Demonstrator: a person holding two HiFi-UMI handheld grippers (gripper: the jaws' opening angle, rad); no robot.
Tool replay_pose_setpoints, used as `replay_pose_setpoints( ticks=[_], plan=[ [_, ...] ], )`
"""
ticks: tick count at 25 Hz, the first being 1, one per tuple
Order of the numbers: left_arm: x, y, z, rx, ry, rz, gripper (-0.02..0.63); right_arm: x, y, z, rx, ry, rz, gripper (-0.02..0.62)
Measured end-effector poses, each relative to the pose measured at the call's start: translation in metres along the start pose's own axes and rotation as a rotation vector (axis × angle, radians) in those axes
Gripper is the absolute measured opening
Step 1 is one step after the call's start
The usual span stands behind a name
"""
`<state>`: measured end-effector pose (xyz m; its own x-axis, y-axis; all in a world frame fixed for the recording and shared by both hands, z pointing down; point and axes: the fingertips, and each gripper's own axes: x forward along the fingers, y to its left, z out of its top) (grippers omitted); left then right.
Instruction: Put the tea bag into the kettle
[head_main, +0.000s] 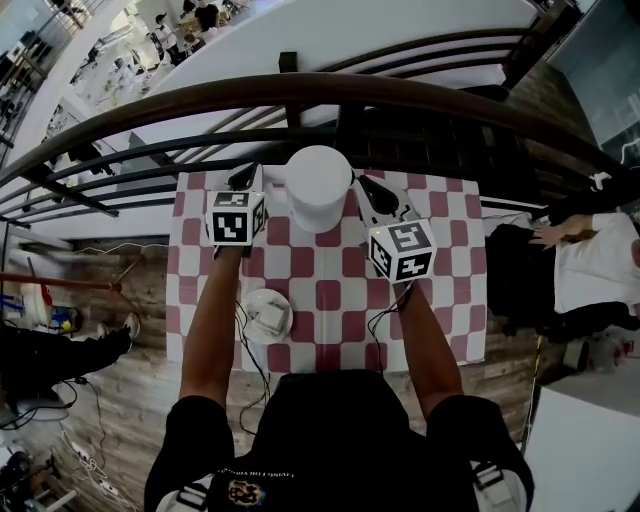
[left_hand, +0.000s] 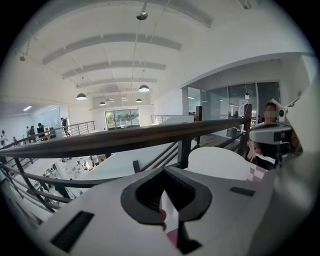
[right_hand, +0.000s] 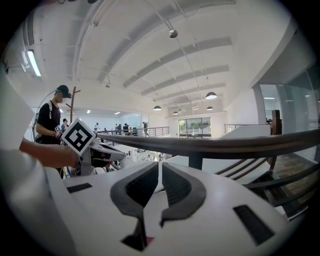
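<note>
Tea bag (head_main: 268, 308) lies on a white dish (head_main: 284, 326) near my edge of the checked counter (head_main: 330, 295). My left tongs (head_main: 246, 180) and right tongs (head_main: 368, 190) are both pinched together, empty, flanking the white kettle (head_main: 318, 190). A dark railing (head_main: 300, 95) runs just behind.

Dark railing (head_main: 300, 92), wood floor (head_main: 110, 400) & pendant lamps (left_hand: 144, 88).

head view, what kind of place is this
Probably a mezzanine in an open hall: the checked table stands by a dark railing, people are down below, lamps hang from a high ceiling.
</note>
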<state>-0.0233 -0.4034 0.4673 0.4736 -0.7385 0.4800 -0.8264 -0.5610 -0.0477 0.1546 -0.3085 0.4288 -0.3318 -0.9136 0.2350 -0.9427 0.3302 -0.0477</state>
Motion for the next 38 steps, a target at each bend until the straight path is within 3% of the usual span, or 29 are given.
replay_pose_setpoints(
  ticks=[8,12,19,24,33,38],
  plan=[
    [0.0,0.001,-0.005,0.041,0.038,0.016,0.003,0.004,0.0,-0.005,0.088,0.006,0.022,0.021],
    [0.0,0.001,-0.006,0.031,0.04,0.01,0.002,0.008,0.004,-0.006,0.138,0.005,0.05,0.096],
    [0.0,-0.001,-0.009,0.018,0.039,0.012,0.002,0.012,0.003,-0.013,0.22,0.01,0.048,0.126],
    [0.001,0.001,-0.007,0.01,0.026,0.018,0.002,0.02,0.014,-0.01,0.294,0.007,0.096,0.128],
    [-0.001,-0.003,-0.005,0.015,0.012,0.022,0.002,0.026,0.03,0.035,0.15,-0.067,0.076,0.133],
    [-0.002,-0.001,-0.005,0.011,0.008,0.029,0.002,0.033,0.047,0.059,0.083,-0.106,0.106,0.132]
  ],
)
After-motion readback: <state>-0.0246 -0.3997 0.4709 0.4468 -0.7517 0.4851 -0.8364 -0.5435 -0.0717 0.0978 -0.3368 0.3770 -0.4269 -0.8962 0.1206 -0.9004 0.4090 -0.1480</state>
